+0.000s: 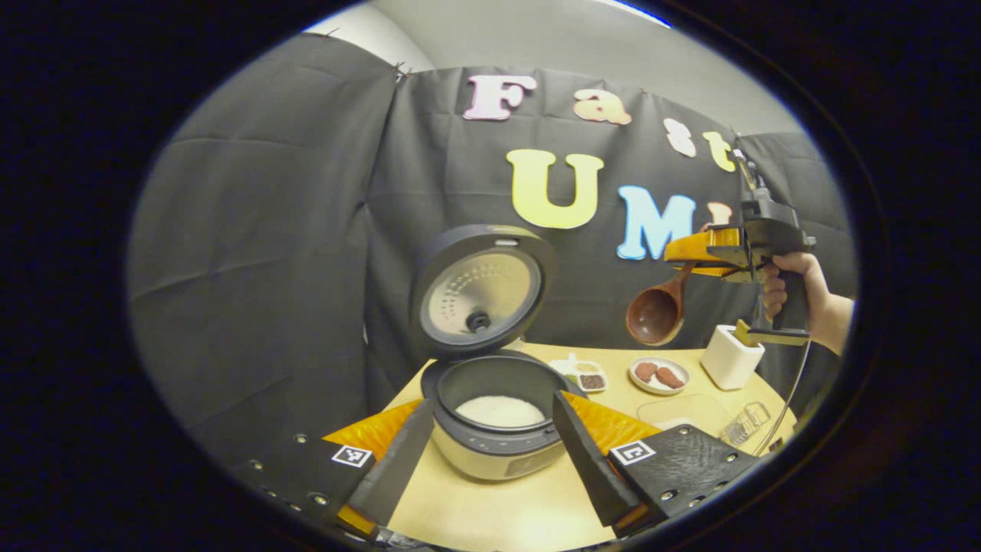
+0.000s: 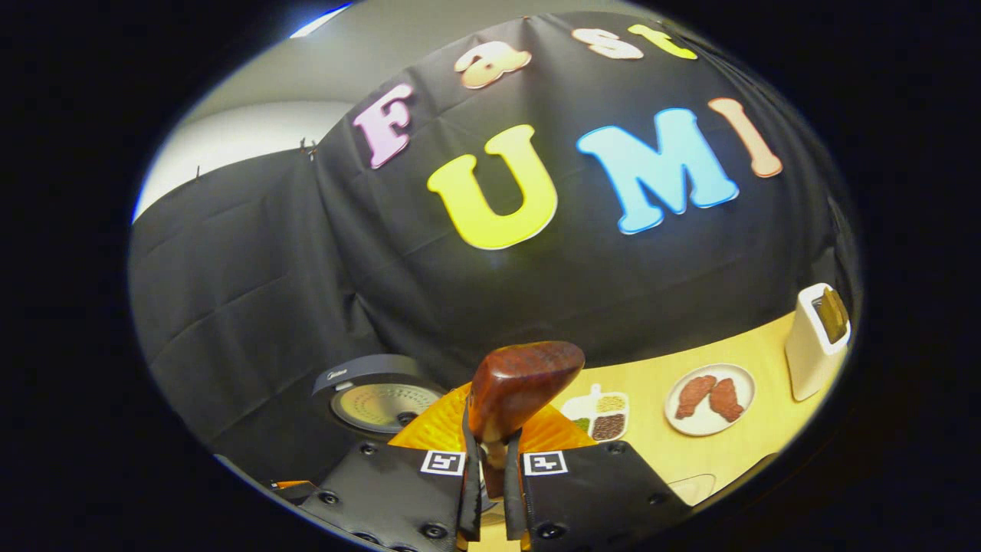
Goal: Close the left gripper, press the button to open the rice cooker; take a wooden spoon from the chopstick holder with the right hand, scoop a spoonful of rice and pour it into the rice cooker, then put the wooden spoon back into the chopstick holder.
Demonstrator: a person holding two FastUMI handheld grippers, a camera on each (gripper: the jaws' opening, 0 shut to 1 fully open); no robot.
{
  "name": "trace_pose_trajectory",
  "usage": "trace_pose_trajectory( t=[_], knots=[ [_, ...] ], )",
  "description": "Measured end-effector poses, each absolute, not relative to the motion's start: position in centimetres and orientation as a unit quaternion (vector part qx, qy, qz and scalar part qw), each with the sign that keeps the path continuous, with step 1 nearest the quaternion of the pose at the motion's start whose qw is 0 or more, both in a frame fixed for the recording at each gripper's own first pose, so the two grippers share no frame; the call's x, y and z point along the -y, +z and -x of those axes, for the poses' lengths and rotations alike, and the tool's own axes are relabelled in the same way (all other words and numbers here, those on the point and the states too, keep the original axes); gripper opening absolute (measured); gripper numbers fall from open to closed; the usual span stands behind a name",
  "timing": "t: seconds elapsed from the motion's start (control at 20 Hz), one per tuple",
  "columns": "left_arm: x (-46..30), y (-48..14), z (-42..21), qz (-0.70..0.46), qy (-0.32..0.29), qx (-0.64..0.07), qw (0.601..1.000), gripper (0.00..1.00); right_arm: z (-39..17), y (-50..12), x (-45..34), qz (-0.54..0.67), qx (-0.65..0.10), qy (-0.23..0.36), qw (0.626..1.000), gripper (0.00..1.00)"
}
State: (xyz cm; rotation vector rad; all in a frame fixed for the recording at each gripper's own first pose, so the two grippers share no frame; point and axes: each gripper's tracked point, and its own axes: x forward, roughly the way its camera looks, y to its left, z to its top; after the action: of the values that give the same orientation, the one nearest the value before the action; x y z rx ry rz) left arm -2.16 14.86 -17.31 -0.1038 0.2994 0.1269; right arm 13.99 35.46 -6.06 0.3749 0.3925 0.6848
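The rice cooker [image 1: 494, 425] stands on the table with its lid [image 1: 481, 290] swung up; white rice [image 1: 500, 411] lies in its pot. My left gripper [image 1: 490, 452] hangs open in front of it, one finger on each side. In the left gripper view, my right gripper [image 1: 709, 257] is held by a hand high at the right, shut on the wooden spoon [image 1: 657, 310], whose bowl hangs down. In the right gripper view, my right gripper [image 2: 490, 468] clamps the spoon [image 2: 521, 387] by its handle. The white chopstick holder [image 1: 732, 356] stands at the back right, also seen as the holder [image 2: 814, 343].
A small compartment dish of grains [image 1: 586, 376] and a plate with two brown pieces [image 1: 659, 375] sit behind the cooker. A clear tray [image 1: 682, 410] and a wire rack [image 1: 745, 423] lie near the table's right edge. The cooker lid [image 2: 379, 399] shows low left.
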Motion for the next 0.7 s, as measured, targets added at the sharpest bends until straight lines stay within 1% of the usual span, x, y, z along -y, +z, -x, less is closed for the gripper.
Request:
trace_pose_trajectory(
  t=[0.05,0.1,0.15,0.2,0.25,0.3,0.35,0.4,0.45,0.5,0.55,0.7],
  knots=[
    [-13.9,-16.6,1.7,0.044,0.058,-0.145,0.987,0.97,-14.3,-6.0,-33.4,-0.193,-0.189,0.320,0.908,0.10],
    [-13.0,-16.0,1.3,0.035,0.055,-0.142,0.988,0.96,-14.6,-6.0,-31.3,-0.205,-0.190,0.307,0.910,0.14],
    [-12.0,-15.4,1.0,0.027,0.055,-0.140,0.988,0.96,-14.9,-6.2,-29.1,-0.215,-0.191,0.292,0.912,0.14],
    [-11.0,-15.0,0.8,0.023,0.057,-0.139,0.988,0.96,-15.5,-6.3,-26.8,-0.224,-0.192,0.276,0.915,0.10],
    [-9.9,-14.8,0.5,0.025,0.057,-0.140,0.988,0.97,-15.8,-6.3,-24.6,-0.232,-0.193,0.262,0.917,0.14],
    [-8.5,-14.8,0.3,0.026,0.055,-0.142,0.988,0.98,-16.1,-6.6,-22.5,-0.238,-0.195,0.250,0.918,0.10],
    [-7.6,-14.7,0.1,0.026,0.060,-0.145,0.987,0.96,-16.3,-6.9,-20.3,-0.243,-0.198,0.237,0.920,0.10],
    [-6.9,-14.8,0.0,0.028,0.063,-0.147,0.987,0.97,-16.5,-7.3,-18.0,-0.249,-0.201,0.223,0.921,0.14],
    [-5.8,-14.9,-0.2,0.034,0.064,-0.150,0.986,0.97,-16.9,-7.5,-15.9,-0.254,-0.204,0.209,0.922,0.14],
    [-4.8,-14.8,-0.3,0.040,0.064,-0.151,0.986,0.98,-16.8,-8.0,-13.8,-0.261,-0.208,0.198,0.922,0.17],
    [-3.8,-14.5,-0.4,0.043,0.064,-0.152,0.985,0.98,-16.8,-8.7,-12.0,-0.269,-0.216,0.188,0.920,0.14],
    [-1.2,-13.8,-0.7,0.033,0.070,-0.151,0.986,0.97,-15.9,-10.9,-7.3,-0.295,-0.238,0.162,0.911,0.14]
  ],
)
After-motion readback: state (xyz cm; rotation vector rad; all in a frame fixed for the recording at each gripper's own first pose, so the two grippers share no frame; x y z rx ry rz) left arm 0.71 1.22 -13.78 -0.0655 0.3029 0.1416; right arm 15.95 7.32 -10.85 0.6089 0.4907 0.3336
